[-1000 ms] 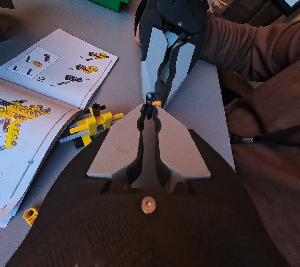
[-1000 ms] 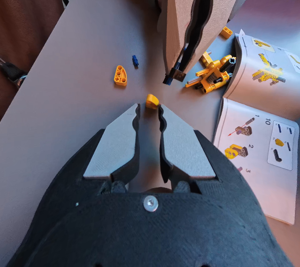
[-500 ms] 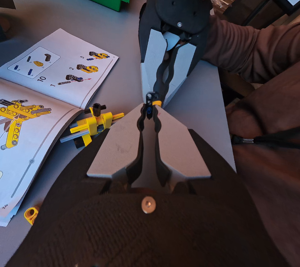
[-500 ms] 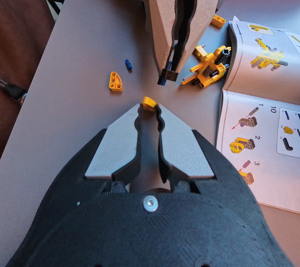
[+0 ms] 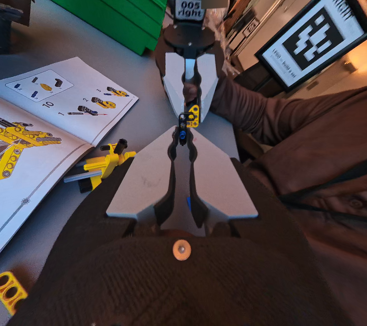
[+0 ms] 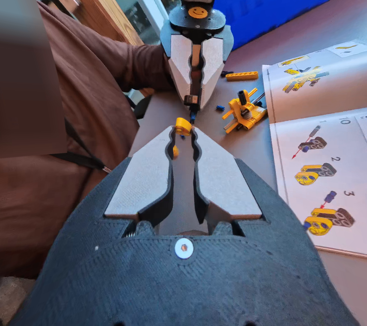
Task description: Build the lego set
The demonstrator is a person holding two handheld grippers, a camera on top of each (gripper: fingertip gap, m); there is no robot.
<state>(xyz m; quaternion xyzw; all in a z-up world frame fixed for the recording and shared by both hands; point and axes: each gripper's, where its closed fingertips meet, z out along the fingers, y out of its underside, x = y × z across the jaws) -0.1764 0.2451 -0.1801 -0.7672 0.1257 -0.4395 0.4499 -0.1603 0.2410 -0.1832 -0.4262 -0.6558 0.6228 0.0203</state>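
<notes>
Pinching black piece (image 5: 182,126), left gripper (image 5: 182,134) prob. touching yellow piece (image 5: 193,116).

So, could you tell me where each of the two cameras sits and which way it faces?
Left wrist view: sits on the left gripper, looking along its fingers at the black beam it pinches and the right gripper opposite; a brown sleeve shows.
Right wrist view: sits on the right gripper, facing the left gripper; it pinches a yellow piece.
Both share the yellow assembly, the instruction booklet and the grey table.
</notes>
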